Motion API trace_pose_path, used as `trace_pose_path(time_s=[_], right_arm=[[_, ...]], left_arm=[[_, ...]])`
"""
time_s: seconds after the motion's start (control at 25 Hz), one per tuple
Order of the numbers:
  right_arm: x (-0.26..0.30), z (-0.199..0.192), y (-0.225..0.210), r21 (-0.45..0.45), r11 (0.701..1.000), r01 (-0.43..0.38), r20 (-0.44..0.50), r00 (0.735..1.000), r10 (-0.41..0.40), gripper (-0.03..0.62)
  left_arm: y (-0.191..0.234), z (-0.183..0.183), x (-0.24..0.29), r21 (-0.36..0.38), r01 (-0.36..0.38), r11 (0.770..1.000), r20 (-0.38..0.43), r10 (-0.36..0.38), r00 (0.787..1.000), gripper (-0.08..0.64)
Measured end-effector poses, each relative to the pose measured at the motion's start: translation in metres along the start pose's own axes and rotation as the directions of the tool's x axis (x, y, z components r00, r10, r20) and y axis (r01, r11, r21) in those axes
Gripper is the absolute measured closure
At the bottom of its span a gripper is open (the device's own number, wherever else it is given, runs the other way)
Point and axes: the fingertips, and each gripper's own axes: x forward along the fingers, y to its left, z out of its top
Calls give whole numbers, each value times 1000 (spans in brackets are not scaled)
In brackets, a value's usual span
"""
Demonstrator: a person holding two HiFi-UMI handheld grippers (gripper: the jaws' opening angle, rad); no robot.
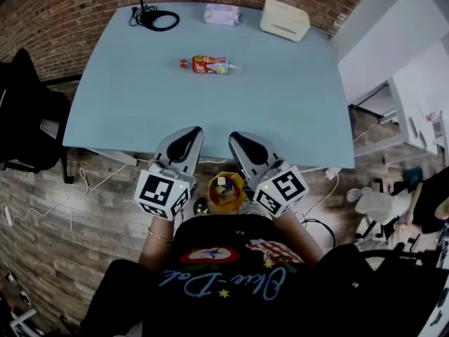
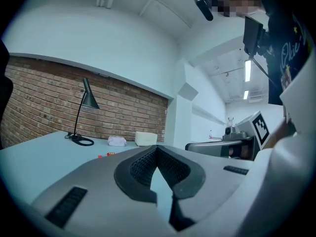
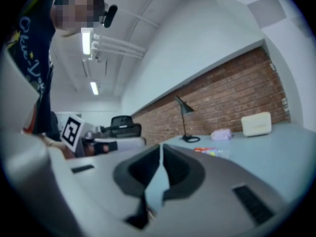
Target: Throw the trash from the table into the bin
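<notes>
The left tool (image 1: 192, 132) and right tool (image 1: 236, 137), both clenched empty, flank a yellow bin (image 1: 243, 183) holding a few scraps (image 1: 224, 189).

Smooth matt table (image 1: 280, 111), rough brick wall (image 1: 70, 16), glossy clear plastic bottle (image 1: 209, 65)

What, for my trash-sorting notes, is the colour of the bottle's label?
Mostly red, with some yellow; the head view shows the bottle best.

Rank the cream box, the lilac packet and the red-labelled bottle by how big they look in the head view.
1. Cream rounded box: largest.
2. Clear plastic bottle with red label: longest, but slim.
3. Pale lilac soft packet: close to the bottle in area, so these two are unsure.
</notes>
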Motion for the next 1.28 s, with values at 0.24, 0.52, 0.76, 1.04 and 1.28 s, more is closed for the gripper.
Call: trace_pose_path(time_s=[0.24,0.52,0.76,1.04,1.28], right_arm=[[20,14,-24,-7,996,-84,-1,996,84,583],[44,14,-49,-4,978,-209,-40,977,208,583],[61,20,-79,-5,970,-242,-52,969,241,583],[87,29,-100,-24,963,-267,-63,962,265,581],[115,30,-124,-104,958,-269,-112,960,257,511]], left_arm=[[10,6,26,14,-60,998,2,60,998,552],[24,5,60,5,-147,989,-1,147,989,552],[40,9,82,1,-211,977,-7,211,977,552],[54,10,103,31,-218,975,-21,219,976,552],[67,11,115,30,-216,976,-32,217,976,552]])
